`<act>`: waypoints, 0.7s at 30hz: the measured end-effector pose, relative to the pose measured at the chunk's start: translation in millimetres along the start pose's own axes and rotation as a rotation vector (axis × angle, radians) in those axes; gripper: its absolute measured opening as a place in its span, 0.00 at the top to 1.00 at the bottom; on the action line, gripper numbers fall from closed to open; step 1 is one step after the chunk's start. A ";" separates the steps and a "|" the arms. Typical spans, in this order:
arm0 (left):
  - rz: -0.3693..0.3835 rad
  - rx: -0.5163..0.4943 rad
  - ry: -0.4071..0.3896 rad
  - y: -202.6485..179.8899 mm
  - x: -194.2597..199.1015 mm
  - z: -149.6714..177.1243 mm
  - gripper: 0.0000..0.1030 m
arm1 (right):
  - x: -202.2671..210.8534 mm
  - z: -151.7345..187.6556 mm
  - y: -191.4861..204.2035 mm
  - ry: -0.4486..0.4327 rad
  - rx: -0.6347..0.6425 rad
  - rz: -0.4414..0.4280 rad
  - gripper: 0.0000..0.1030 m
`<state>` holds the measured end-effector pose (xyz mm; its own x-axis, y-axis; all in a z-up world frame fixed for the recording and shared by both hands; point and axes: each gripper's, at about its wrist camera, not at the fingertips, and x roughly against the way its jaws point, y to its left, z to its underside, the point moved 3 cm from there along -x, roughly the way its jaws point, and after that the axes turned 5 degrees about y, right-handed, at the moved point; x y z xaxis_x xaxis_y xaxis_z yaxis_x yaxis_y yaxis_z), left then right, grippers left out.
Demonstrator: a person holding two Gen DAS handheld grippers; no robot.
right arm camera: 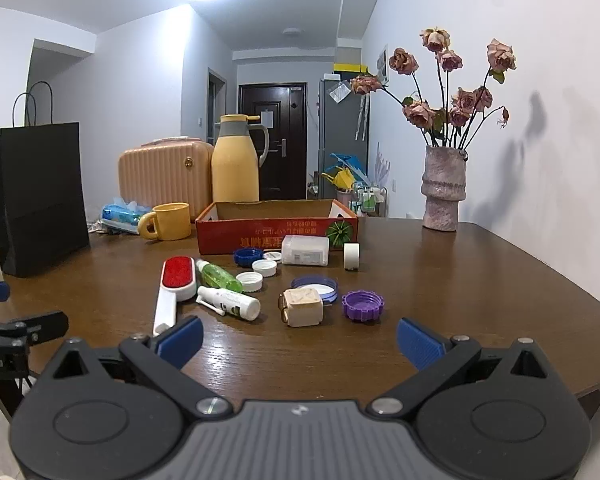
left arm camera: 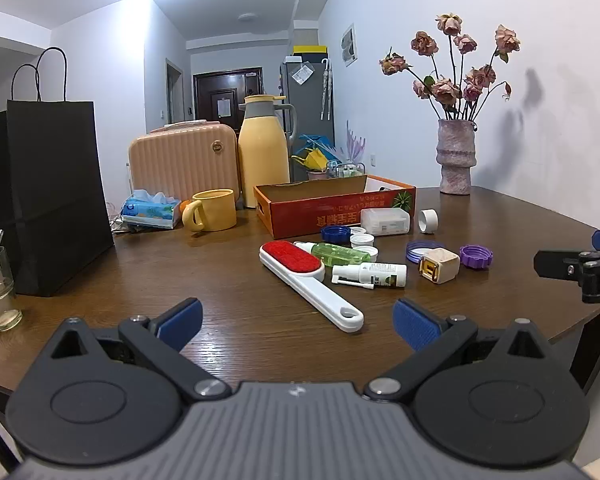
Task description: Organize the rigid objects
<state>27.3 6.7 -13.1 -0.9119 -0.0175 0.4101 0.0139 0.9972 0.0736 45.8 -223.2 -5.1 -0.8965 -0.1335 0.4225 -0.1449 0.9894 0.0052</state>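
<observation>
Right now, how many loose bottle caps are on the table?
6: dark blue by the box, three white beside it, flat blue, purple nearest. More may be hidden.

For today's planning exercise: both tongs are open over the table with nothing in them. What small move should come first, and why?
Probably ease the right tongs forward and down over the beige cube. It lies nearest, straight ahead, apart from its neighbours, and the orange box behind looks empty.

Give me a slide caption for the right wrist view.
Open right gripper hovering before scattered caps, bottles and a lint brush, orange box behind.
</observation>
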 end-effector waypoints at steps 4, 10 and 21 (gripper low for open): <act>0.005 -0.002 -0.001 -1.6 0.5 0.2 0.00 | -1.3 -1.8 2.2 0.006 0.012 -0.001 0.00; 0.002 0.006 0.004 -2.0 0.1 -0.2 0.00 | -1.0 -1.1 5.7 0.005 0.024 -0.010 0.00; 0.009 0.011 0.004 -0.6 -1.8 -0.5 0.00 | 4.5 4.2 3.1 -0.013 0.025 -0.005 0.00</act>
<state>29.1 6.1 -13.5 -0.9099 -0.0089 0.4147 0.0175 0.9981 0.0598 39.5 -220.9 -7.0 -0.9011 -0.1390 0.4106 -0.1594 0.9871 -0.0157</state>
